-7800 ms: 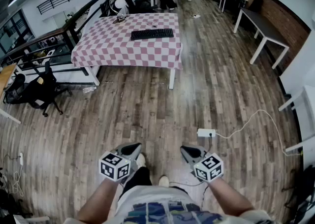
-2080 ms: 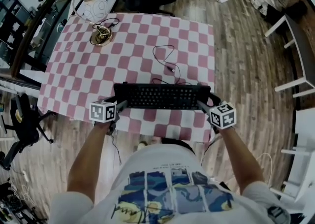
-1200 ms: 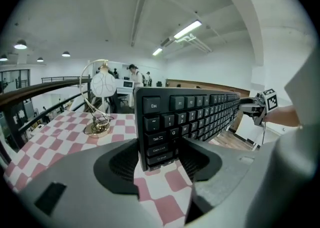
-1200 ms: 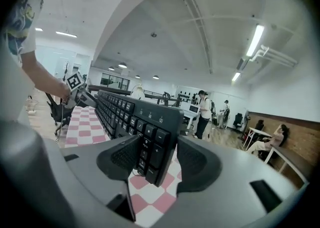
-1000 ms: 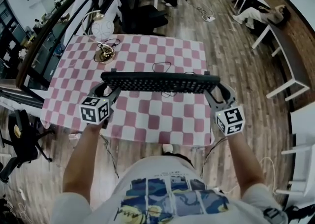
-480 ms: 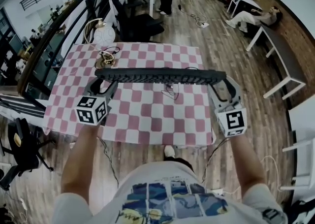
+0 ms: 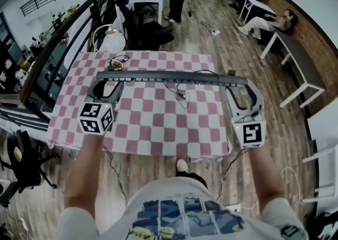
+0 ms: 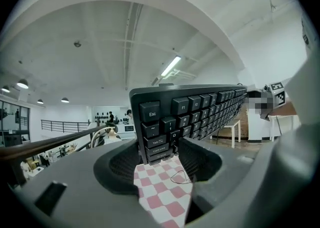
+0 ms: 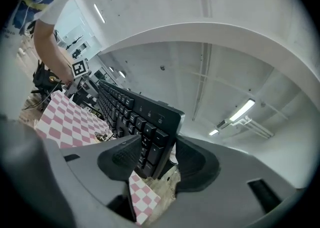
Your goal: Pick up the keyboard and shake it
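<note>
The black keyboard (image 7: pixel 169 77) hangs in the air above the checked table, seen nearly edge-on in the head view. My left gripper (image 7: pixel 109 83) is shut on its left end and my right gripper (image 7: pixel 238 85) on its right end. In the left gripper view the Esc corner of the keyboard (image 8: pixel 190 111) stands tilted between the pads of the left gripper (image 8: pixel 162 154). The right gripper view shows the number-pad end of the keyboard (image 9: pixel 135 117) pinched in the right gripper (image 9: pixel 152 159). Both ends press against the pads.
Below lies the table with a pink-and-white checked cloth (image 7: pixel 153 123), a thin black cable (image 7: pixel 177 94) and a brass lamp (image 7: pixel 108 41) at its far left. A black chair (image 7: pixel 150 28) stands behind it, a railing to the left, white benches (image 7: pixel 296 59) to the right.
The keyboard has risen from the table in both grippers and tipped from key-face up to nearly edge-on. My arms have moved up and forward with it.
</note>
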The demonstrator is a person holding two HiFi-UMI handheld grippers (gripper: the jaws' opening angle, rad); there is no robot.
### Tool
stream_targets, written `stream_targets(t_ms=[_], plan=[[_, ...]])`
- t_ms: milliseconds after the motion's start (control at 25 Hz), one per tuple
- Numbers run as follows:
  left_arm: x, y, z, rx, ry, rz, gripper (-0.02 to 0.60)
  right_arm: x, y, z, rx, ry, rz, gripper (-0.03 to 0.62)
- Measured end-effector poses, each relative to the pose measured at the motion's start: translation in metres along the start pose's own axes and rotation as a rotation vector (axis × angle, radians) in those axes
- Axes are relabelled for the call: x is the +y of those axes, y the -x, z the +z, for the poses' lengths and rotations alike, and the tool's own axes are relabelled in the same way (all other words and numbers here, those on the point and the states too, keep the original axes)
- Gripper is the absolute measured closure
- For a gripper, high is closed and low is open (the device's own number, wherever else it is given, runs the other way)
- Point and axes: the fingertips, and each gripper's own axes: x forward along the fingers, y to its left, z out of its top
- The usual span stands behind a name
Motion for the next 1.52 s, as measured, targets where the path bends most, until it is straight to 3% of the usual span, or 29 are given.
stream_targets(t_ms=[600,1520], plan=[[-0.002,0.028,0.027,-0.076,-0.055,0.024,0.336,0.001,0.025,0.019,-0.008,0.024,-0.060,0.382],[-0.004,0.052,0.033,-0.098,-0.089,0.029,0.336,0.009,0.042,0.033,-0.009,0.020,-0.087,0.382]])
